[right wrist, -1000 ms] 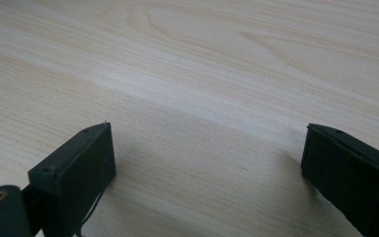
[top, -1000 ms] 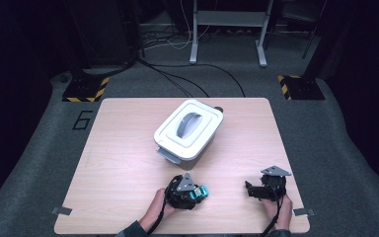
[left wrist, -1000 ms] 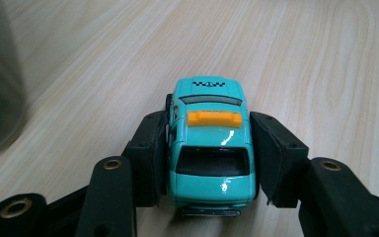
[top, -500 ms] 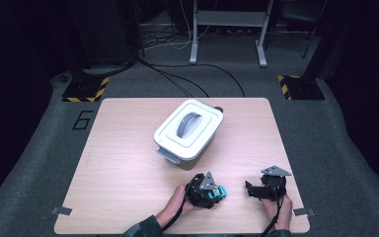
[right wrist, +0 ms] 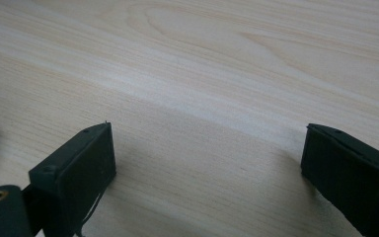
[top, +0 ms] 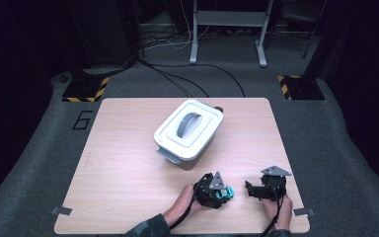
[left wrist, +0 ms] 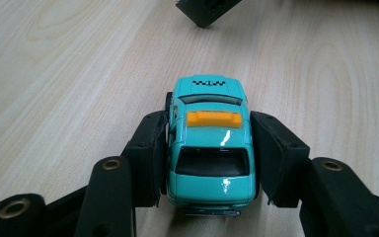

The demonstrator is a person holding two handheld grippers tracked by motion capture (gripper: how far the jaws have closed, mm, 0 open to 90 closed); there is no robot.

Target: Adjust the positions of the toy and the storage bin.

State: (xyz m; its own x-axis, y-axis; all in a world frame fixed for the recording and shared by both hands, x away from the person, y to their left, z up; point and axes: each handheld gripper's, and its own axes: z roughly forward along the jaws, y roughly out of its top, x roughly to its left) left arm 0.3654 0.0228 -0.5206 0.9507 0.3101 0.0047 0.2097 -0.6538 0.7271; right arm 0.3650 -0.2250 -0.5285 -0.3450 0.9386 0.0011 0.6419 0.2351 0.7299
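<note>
The lidded box (top: 188, 132) sits at the middle of the table (top: 123, 163). Below it, toward the lower edge of the frame, the toy car (top: 222, 193) lies between the left gripper (top: 217, 190) jaws (touching both); the right gripper (top: 253, 190) lies just right of it.

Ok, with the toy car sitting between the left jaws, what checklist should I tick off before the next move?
1. Grip on the toy car: left gripper has its jaws against both sides of the car. Ok.
2. Car level in the grip: roof up, straight between the jaws. Ok.
3. Right gripper free: jaws wide apart above bare table. Ok.
4. Box ready to take the car: its white lid is on. Not ok.
5. Gap between the two grippers: apart in the high view. Ok.
6. Whether the car's wheels rest on the table: cannot tell.
</note>
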